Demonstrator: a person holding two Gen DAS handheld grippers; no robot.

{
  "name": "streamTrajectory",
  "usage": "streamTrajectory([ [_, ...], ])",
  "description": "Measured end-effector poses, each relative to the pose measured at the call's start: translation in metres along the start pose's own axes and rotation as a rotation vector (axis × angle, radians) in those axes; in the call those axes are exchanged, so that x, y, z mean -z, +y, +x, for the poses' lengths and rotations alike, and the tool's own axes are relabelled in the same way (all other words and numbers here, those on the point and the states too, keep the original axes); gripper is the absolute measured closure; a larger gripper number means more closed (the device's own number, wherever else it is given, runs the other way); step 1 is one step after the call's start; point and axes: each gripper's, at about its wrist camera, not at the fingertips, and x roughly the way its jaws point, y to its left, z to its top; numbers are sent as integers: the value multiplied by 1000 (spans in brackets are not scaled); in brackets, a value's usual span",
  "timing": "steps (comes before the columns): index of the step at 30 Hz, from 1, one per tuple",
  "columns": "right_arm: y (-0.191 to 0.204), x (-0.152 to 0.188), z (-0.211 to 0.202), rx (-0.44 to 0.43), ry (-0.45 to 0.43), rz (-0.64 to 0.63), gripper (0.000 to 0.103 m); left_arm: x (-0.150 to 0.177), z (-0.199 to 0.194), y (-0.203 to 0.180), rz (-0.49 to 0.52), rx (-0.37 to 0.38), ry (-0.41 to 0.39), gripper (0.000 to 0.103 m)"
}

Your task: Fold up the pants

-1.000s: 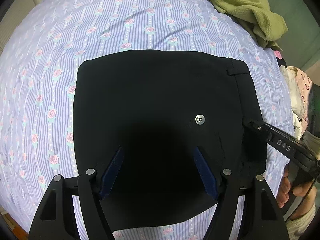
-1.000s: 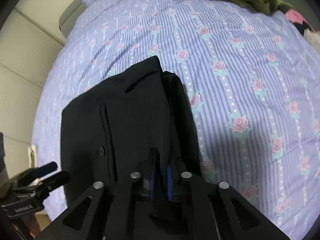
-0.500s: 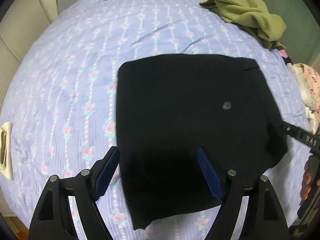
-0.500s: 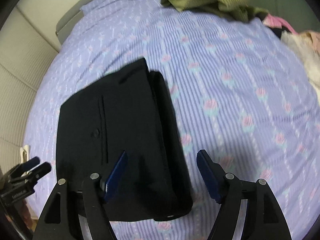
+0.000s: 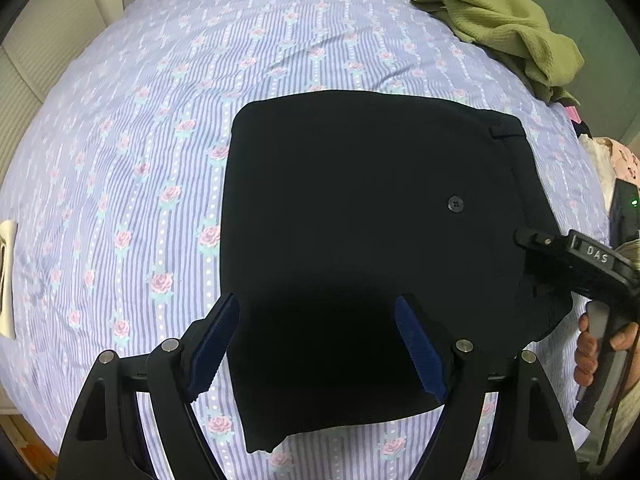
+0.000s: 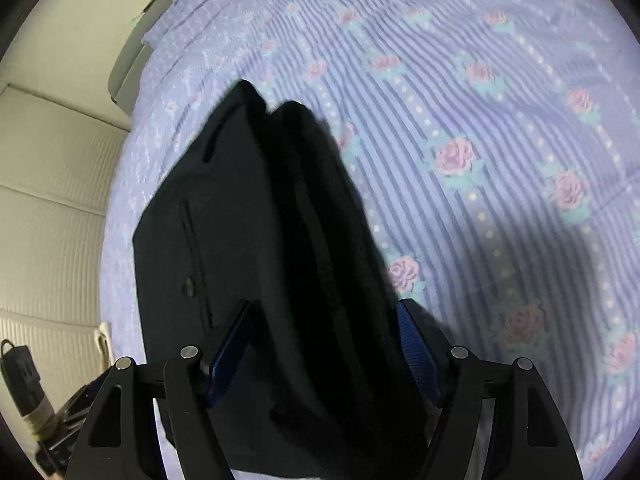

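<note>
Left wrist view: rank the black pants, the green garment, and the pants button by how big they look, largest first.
1. black pants, by far the largest
2. green garment, though it lies farther from the camera, so its real size is unsure
3. pants button, tiny

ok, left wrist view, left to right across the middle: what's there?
Purple rose-print striped bedsheet → folded black pants → small dark button on the pants → right gripper → person's right hand.
</note>
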Motion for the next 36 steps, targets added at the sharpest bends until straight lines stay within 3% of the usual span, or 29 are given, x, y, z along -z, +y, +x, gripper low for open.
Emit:
streamTrajectory([
  [3, -10, 3, 4, -62, -2, 11, 30, -1, 2, -5, 25, -3, 0, 23],
  [8, -20, 6, 11, -200, 86, 33, 30, -1, 9, -12, 64, -1, 15, 23],
  [11, -17, 9, 9, -329, 137, 42, 30, -1, 13, -19, 83, 12, 21, 23],
  [13, -20, 8, 16, -304, 148, 23, 31, -1, 14, -21, 89, 13, 24, 23],
  [17, -33, 1, 36, -348, 152, 121, 32, -4, 17, -31, 125, 2, 24, 23],
  [21, -33, 2, 38, -369, 138, 161, 32, -5, 16, -26, 92, 34, 24, 23],
  [24, -7, 9, 22, -468, 169, 55, 33, -6, 18, -16, 53, 53, 38, 23],
  [26, 4, 8, 12, -453, 135, -31, 35, -4, 20, -10, 40, 43, 43, 23],
  [29, -8, 0, 38, -356, 161, 84, 35, -2, 24, -9, 48, 23, 52, 23],
  [31, -17, 2, 51, -337, 158, 154, 45, -1, 25, -10, 51, 23, 55, 23],
  [33, -20, 6, 51, -337, 137, 210, 48, 0, 23, -9, 46, 36, 50, 23],
  [36, -10, 14, 36, -318, 81, 205, 69, -1, 21, 5, 9, 51, 39, 23],
])
